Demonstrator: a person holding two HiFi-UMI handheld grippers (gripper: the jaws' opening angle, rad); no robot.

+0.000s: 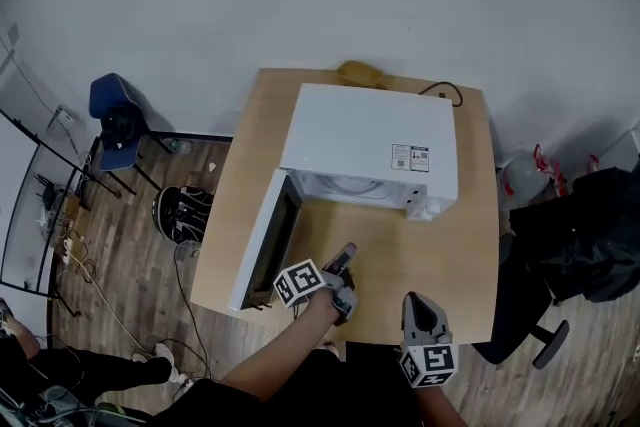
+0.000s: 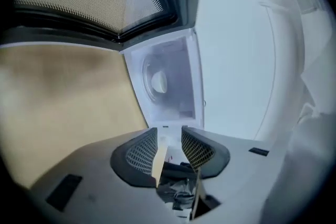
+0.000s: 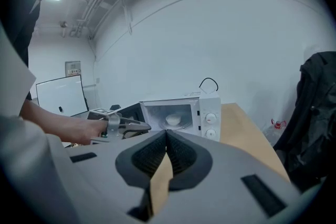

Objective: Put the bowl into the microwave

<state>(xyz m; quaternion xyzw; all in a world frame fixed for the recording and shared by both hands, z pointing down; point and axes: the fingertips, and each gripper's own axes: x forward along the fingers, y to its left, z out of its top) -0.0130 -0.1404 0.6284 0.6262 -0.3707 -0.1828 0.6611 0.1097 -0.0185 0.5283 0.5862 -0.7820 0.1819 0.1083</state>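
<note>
A white bowl (image 2: 158,81) sits on the turntable inside the white microwave (image 1: 365,140); in the right gripper view the bowl (image 3: 173,119) shows through the open front. The microwave door (image 1: 265,240) is swung open to the left. My left gripper (image 1: 345,257) hovers over the wooden table (image 1: 445,245) just in front of the opening, pointing into it. Its jaws stand apart with nothing between them (image 2: 169,134). My right gripper (image 1: 413,300) is held back near the table's front edge, shut and empty (image 3: 167,134). It looks at the microwave (image 3: 184,110) from a distance.
A yellowish object (image 1: 360,73) and a black cable (image 1: 445,92) lie behind the microwave. A blue chair (image 1: 115,120) and shoes (image 1: 180,212) are on the floor at the left. A dark jacket on a chair (image 1: 585,235) stands to the right of the table.
</note>
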